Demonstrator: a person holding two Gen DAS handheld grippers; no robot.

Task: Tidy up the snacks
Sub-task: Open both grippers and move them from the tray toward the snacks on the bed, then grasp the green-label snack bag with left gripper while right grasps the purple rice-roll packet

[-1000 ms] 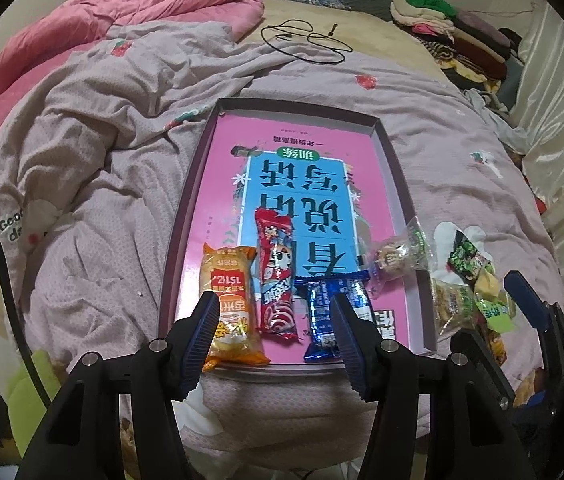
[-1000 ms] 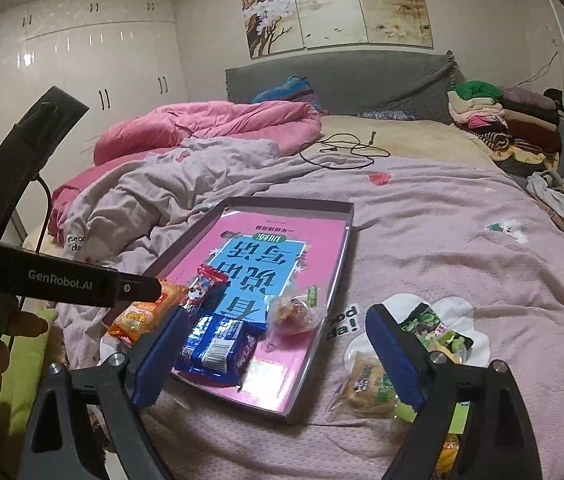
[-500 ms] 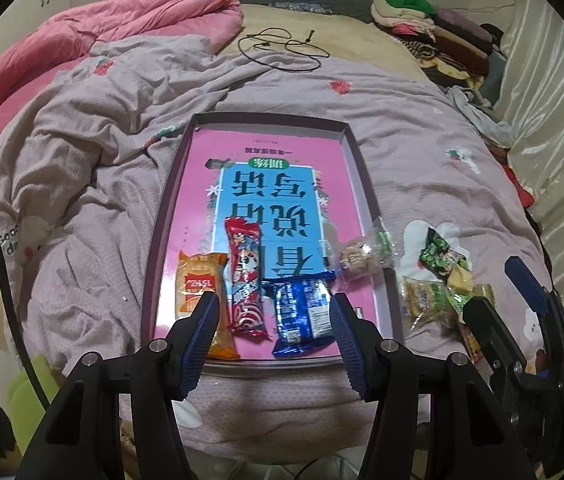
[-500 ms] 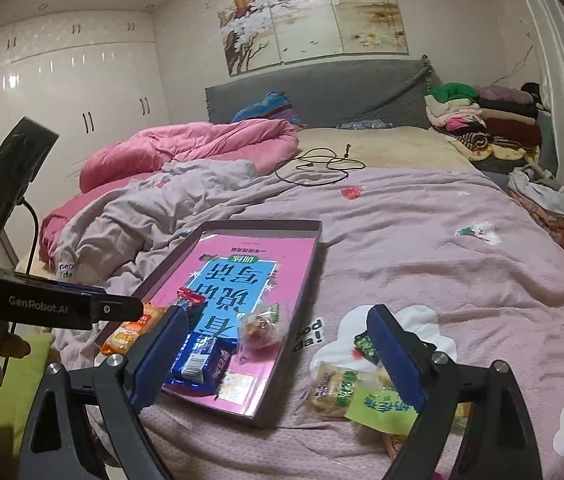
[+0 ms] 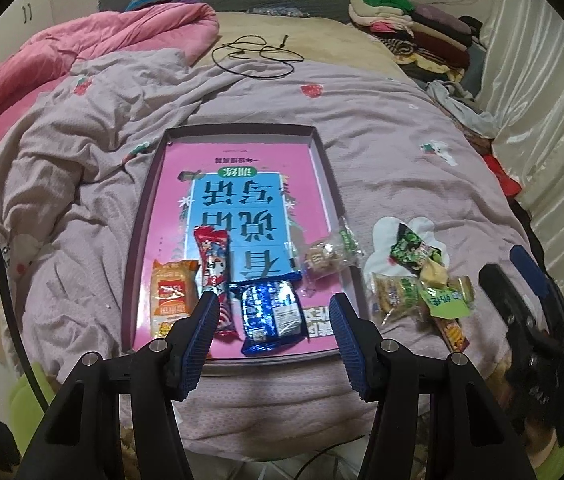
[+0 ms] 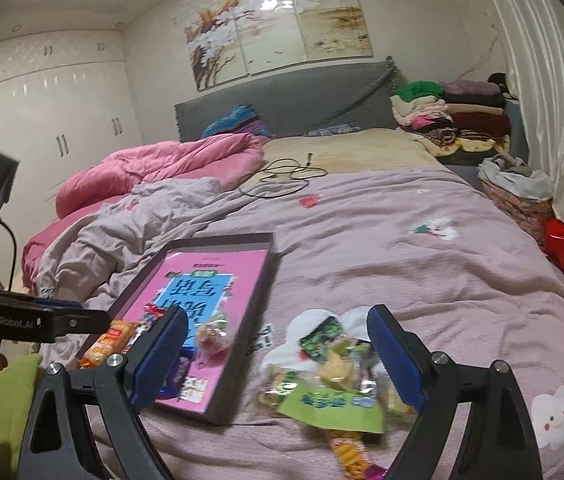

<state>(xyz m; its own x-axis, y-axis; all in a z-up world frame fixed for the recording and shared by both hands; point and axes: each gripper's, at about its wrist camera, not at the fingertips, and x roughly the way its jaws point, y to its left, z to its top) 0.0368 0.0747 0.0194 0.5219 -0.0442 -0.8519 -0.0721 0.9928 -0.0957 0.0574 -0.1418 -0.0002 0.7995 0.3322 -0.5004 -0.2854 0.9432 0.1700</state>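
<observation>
1. Left claw (image 5: 274, 322) half open, holding nothing, above the near end of the shallow dark-rimmed cardboard tray (image 5: 323, 168) on the bed.
2. Just beyond it, side by side: orange snack packet (image 5: 172, 296), red snack bar (image 5: 214, 268), blue biscuit packet (image 5: 272, 312), long axes pointing away.
3. Right claw (image 6: 278, 356) wide open, empty, over the loose snack pile (image 6: 329, 384) beside the tray.
</observation>
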